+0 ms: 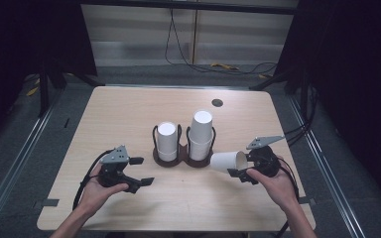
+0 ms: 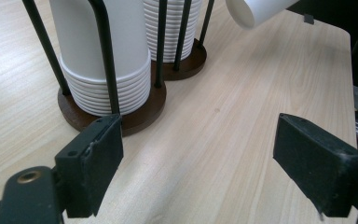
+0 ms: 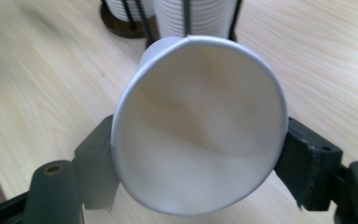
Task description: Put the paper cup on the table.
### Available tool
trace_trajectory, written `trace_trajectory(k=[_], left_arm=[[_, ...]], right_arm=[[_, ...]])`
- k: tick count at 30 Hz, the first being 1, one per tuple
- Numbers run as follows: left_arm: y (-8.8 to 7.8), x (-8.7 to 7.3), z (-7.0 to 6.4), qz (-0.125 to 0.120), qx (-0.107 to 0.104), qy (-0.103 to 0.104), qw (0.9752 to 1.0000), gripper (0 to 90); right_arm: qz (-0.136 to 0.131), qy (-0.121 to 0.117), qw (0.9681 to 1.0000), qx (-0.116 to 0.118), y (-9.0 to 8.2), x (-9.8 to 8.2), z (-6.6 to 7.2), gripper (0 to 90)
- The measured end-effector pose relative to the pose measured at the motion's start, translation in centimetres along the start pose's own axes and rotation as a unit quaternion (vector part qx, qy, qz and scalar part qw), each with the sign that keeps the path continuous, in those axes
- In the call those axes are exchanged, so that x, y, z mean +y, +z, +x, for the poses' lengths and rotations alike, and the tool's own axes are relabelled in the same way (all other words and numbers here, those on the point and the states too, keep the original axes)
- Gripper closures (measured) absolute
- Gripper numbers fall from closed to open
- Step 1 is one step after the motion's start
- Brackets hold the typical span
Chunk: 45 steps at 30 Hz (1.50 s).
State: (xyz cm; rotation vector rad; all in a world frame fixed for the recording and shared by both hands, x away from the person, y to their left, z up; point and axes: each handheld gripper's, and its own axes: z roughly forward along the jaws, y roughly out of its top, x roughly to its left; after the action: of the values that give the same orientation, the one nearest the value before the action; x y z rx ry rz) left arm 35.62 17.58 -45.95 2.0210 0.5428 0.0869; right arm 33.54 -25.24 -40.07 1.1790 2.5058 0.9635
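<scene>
Right tongs (image 1: pixel 242 171): clamped across the mouth of a single white paper cup (image 1: pixel 228 161). The cup lies on its side in the grip, bottom pointing away from these tongs toward the cup holder (image 1: pixel 183 159), clear of the counter (image 1: pixel 129 109). In the right gripper view the rim (image 3: pixel 200 126) is squeezed out of round between the two pads, open mouth facing the camera, inner bottom visible.

Left tongs (image 1: pixel 140 172): jaws wide apart, nothing between them; bare counter shows through the gap in the left gripper view. They sit near the holder, on the side opposite the right tongs, and do not touch it.

Holder: dark round bases with black wire uprights, two bays. The bay nearer the left tongs carries a stack of inverted cups (image 1: pixel 167 141); the bay nearer the right tongs carries a taller stack (image 1: pixel 201 134). The held cup's bottom is just beside the taller stack; contact cannot be judged.
</scene>
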Motion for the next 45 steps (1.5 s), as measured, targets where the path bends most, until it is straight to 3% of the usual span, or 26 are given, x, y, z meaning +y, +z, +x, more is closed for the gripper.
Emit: trace_trajectory(k=[9, 18, 28, 36, 39, 45], left_arm=[[0.0, 0.0, 0.0, 0.003, 0.002, -0.002, 1.0, 16.0], [-0.2, -0.1, 0.2, 0.004, 0.006, 0.0, 1.0, 16.0], [-0.1, -0.2, 0.3, 0.007, 0.008, -0.001, 0.9999, 16.2], [-0.2, -0.2, 0.3, 0.007, 0.008, 0.005, 0.9999, 16.3], [-0.2, -0.3, 0.3, 0.007, 0.009, 0.006, 0.9999, 16.3], [-0.1, -0.3, 0.3, 0.008, 0.009, 0.006, 0.9999, 16.3]], right_arm=[[0.055, 0.015, 0.998, -0.027, 0.6, 1.1, -2.1, 24.5], [0.116, 0.027, 0.992, -0.042, 1.3, 2.3, -3.3, 24.0], [0.166, 0.02, 0.9831, -0.073, 1.9, 3.9, -4.4, 23.9], [0.193, 0.024, 0.9775, -0.081, 2.3, 4.9, -5.4, 23.7], [0.211, 0.026, 0.9733, -0.087, 2.4, 5.2, -5.9, 23.6], [0.231, 0.026, 0.9683, -0.09, 2.8, 5.6, -6.5, 23.1]])
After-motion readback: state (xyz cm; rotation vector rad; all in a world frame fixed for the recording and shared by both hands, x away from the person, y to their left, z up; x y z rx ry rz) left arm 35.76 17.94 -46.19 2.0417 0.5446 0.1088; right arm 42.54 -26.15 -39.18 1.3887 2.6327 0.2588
